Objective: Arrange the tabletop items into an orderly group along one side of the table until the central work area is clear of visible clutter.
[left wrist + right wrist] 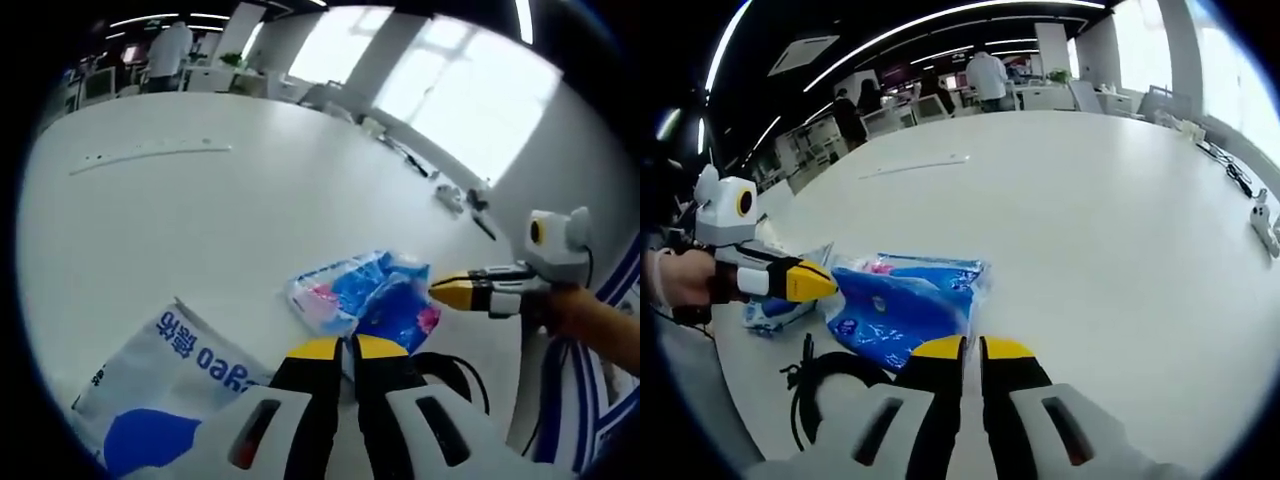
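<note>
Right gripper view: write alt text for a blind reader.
The right gripper, jaws together, points at a blue plastic packet on a white table. The left gripper reaches in beside it; a black cable lies nearby.

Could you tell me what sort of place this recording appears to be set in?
Most likely an open-plan office: a large white table, rows of desks with people behind it, strip ceiling lights and big windows.

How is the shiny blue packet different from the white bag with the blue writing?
The blue packet is mostly blue with pink patches and looks crinkly; the white bag is mostly white with blue print and lies flatter. The blue packet sits farther along the table than the white bag. Both lie on it.
</note>
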